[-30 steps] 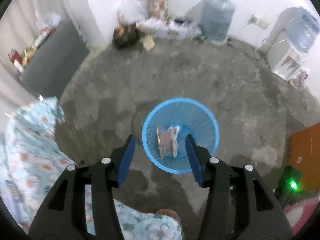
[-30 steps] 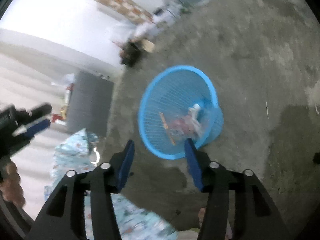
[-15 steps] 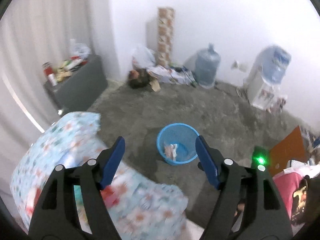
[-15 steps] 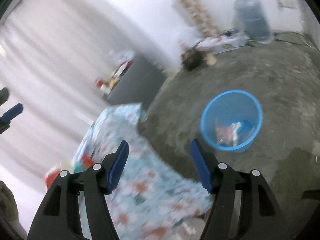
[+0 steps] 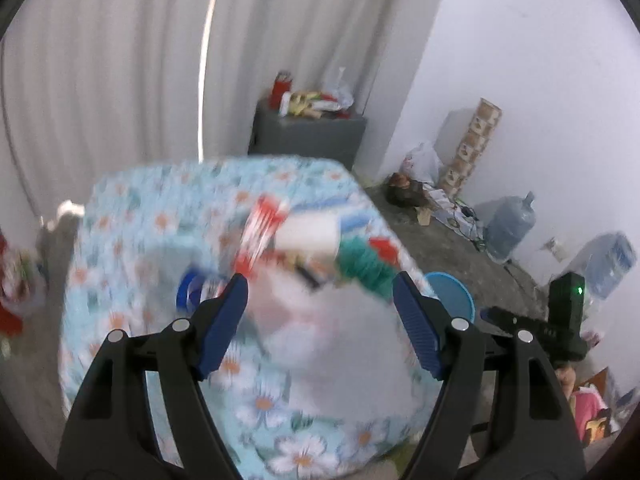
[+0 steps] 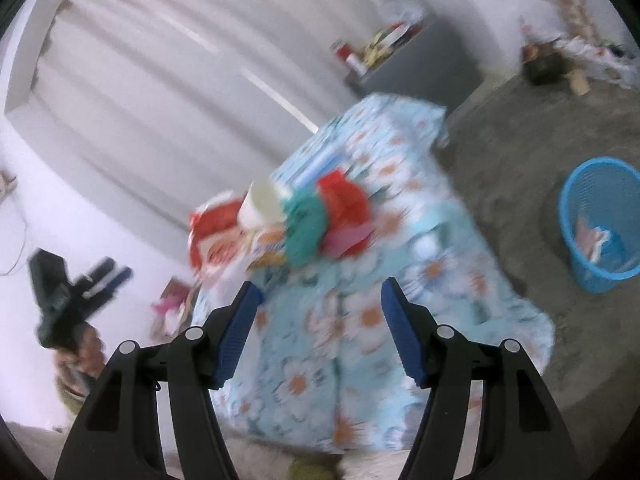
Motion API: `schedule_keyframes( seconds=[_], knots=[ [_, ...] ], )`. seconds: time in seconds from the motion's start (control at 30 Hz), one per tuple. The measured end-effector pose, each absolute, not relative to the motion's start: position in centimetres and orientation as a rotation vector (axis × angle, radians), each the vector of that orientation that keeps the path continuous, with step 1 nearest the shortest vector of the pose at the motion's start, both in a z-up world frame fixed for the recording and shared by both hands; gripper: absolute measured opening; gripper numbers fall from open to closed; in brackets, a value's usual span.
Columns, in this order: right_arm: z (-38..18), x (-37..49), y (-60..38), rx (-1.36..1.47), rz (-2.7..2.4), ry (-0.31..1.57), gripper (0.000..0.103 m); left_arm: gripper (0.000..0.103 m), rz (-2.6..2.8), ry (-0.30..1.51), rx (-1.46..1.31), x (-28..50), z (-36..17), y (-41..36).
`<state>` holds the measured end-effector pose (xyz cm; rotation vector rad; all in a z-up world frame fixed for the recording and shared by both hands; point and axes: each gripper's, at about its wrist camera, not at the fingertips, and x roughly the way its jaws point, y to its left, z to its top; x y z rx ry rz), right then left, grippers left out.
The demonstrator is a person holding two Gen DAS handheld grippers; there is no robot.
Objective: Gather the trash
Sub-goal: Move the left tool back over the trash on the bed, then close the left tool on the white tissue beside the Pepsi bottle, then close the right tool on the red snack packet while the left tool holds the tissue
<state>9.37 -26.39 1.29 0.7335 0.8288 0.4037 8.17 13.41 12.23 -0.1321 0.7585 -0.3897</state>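
left wrist: left gripper (image 5: 320,300) fingers wide, empty, over blurred trash (image 5: 304,240) on surface (image 5: 132,216); right gripper (image 6: 318,304) fingers wide, empty, bin (image 6: 596,216) right

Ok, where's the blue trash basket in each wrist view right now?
Left wrist: blue basket, right of centre, only its rim showing behind the floral-covered table.
Right wrist: far right on the floor, trash inside.
Shared landmark: the white cup in the tabletop pile.
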Motion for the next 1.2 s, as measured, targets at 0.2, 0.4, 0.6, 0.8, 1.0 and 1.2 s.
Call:
schedule_keyframes(
  seconds=[0.2, 0.4, 0.6, 0.8, 1.0, 1.2],
  knots=[
    [-0.7, 10.2, -22.3, 0.72, 0.456, 0.94, 0.063, 0.071, -0.449, 0.823, -0.162, 7.0, 4.8, 12.7],
    [-2.5, 11.3, -20.0, 0.713, 0.494, 1.029, 0.063, 0.07, -0.407, 0.834, -0.164, 9.4, -0.6, 12.5],
    [-3.0, 12.2, -19.4, 0.711, 0.478, 1.084, 0.063, 0.07, -0.445, 0.829, -0.266, 11.8, -3.5, 13.9],
    [-3.4, 13.4, -18.5, 0.684, 0.458, 1.118, 0.063, 0.052, -0.552, 0.83, -0.359, 12.0, -5.1, 14.4],
    [-3.2, 14.0, -18.0, 0.671, 0.444, 1.117, 0.063, 0.022, -0.597, 0.832, -0.392, 11.9, -6.0, 14.7],
    [-1.9, 14.8, -18.6, 0.704, 0.429, 1.061, 0.063, 0.002, -0.654, 0.803, -0.41, 11.3, -5.7, 15.1]
  ],
)
